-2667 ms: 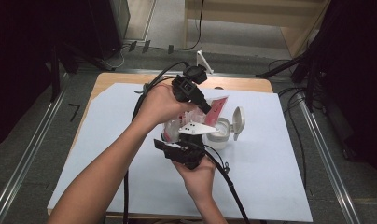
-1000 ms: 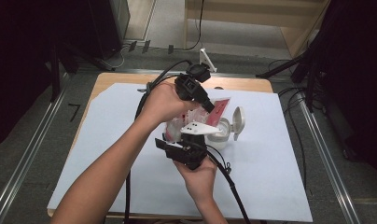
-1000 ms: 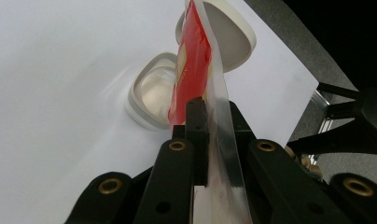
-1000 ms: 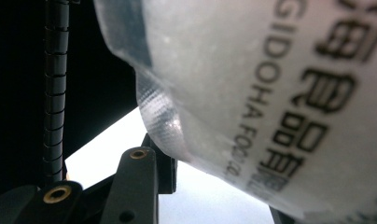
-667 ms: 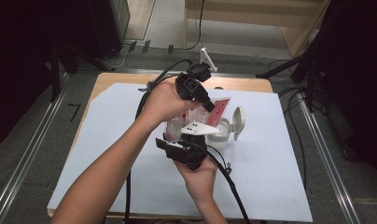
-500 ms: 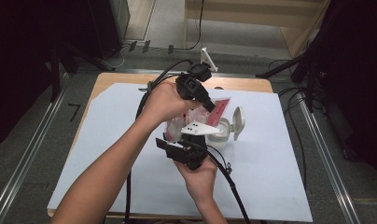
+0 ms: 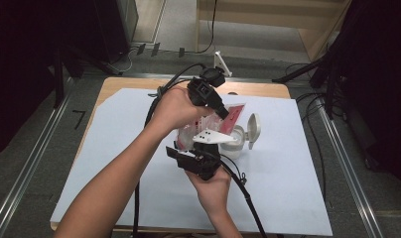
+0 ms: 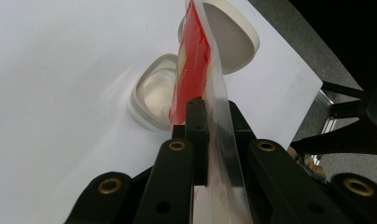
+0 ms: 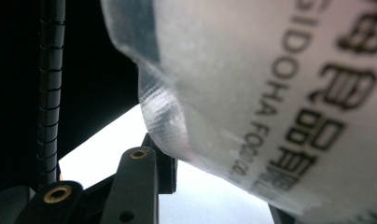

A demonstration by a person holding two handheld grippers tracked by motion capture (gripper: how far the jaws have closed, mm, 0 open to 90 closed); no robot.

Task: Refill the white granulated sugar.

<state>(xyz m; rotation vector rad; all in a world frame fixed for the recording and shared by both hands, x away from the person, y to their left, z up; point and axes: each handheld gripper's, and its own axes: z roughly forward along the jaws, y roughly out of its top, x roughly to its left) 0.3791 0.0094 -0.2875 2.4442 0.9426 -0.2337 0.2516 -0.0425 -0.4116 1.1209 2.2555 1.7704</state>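
A clear plastic pouch (image 7: 235, 116) with a red part and printed text hangs tilted between both grippers above the table. My left gripper (image 7: 223, 115) is shut on the pouch's clear sealed edge (image 8: 221, 140), and the red part (image 8: 193, 60) points down toward a white container (image 8: 151, 93). That container (image 7: 233, 146) stands on the white sheet with its flip lid (image 7: 253, 130) open to the right. From the near side, my right gripper (image 7: 198, 144) holds the pouch's other end. Up close the pouch (image 9: 270, 93) bulges between that gripper's jaws (image 9: 219, 172), hiding the right one.
A white sheet (image 7: 114, 148) covers the wooden table (image 7: 124, 84). Black cables (image 7: 248, 198) trail from both grippers across the sheet. Metal rails (image 7: 30, 163) run along both sides of the table, and dark equipment stands beyond.
My left gripper and the pouch have edged slightly right and up over the container. The right gripper has barely moved.
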